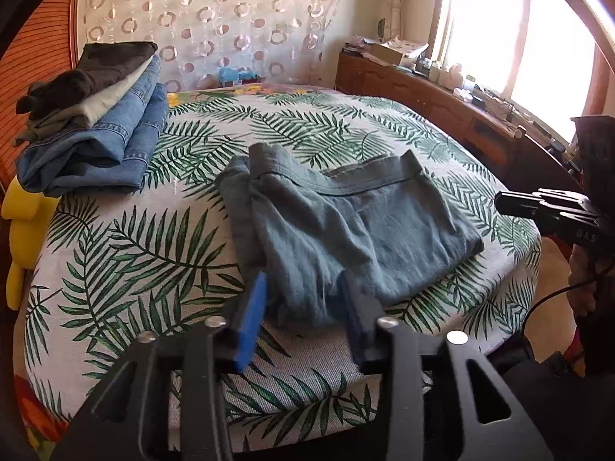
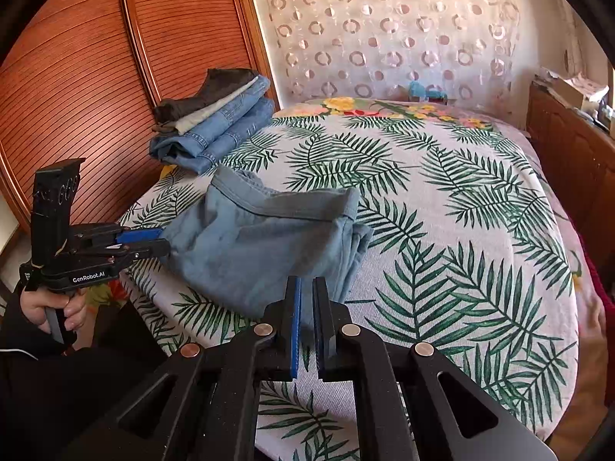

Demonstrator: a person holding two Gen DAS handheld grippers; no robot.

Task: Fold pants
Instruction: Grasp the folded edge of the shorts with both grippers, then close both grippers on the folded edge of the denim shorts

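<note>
A folded pair of grey-blue pants [image 1: 346, 226] lies on the leaf-print bedspread [image 1: 153, 246]; it also shows in the right wrist view [image 2: 261, 246]. My left gripper [image 1: 303, 288] is open, its blue pads on either side of the near edge of the pants; in the right wrist view [image 2: 163, 240] its tips touch the left edge of the pants. My right gripper [image 2: 305, 288] is nearly closed with a narrow gap and nothing between the pads, at the near edge of the pants. In the left wrist view it [image 1: 503, 199] is off to the right of the pants.
A stack of folded jeans and dark pants [image 1: 92, 115] sits at the far left of the bed, against a wooden slatted panel [image 2: 77, 69]. A yellow toy [image 1: 23, 230] is at the left edge. A wooden cabinet [image 1: 442, 107] with clutter runs along the right under the window.
</note>
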